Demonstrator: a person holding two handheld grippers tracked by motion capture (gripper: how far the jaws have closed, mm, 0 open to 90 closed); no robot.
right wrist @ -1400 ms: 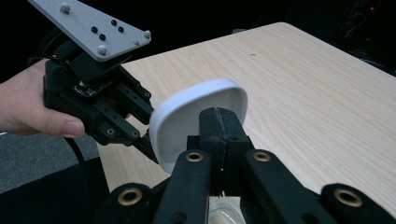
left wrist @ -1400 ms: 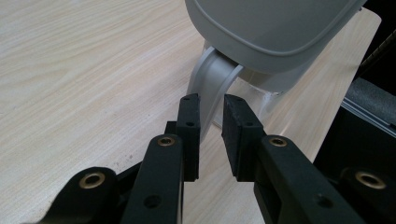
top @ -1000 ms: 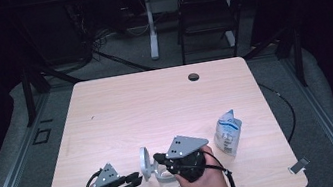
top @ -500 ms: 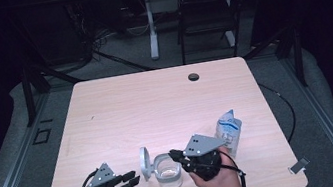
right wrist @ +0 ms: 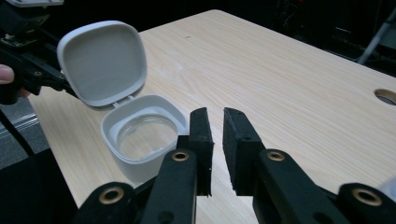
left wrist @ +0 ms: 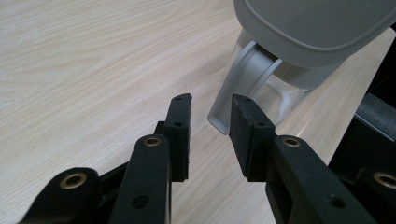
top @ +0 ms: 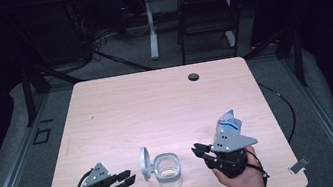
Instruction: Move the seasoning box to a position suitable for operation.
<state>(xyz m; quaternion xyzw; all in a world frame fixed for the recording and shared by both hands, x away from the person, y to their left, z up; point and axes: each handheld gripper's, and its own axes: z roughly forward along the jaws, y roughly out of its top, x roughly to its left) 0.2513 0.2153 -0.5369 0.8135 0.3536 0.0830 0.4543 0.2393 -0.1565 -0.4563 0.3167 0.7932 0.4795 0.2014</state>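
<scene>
open-lidded tub [top: 167, 167] sits at the bench's [top: 156, 105] near edge between both grippers, left one [top: 126, 177] jaws a bit apart, right one [top: 198, 150] nearly together, both empty, pouch [top: 227, 123] behind right

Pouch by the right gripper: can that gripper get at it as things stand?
Probably yes, after turning. The pouch stands just behind the right gripper, with bare table around it and nothing between them. But the jaws, slightly apart and empty, point toward the open container, away from the pouch.
</scene>
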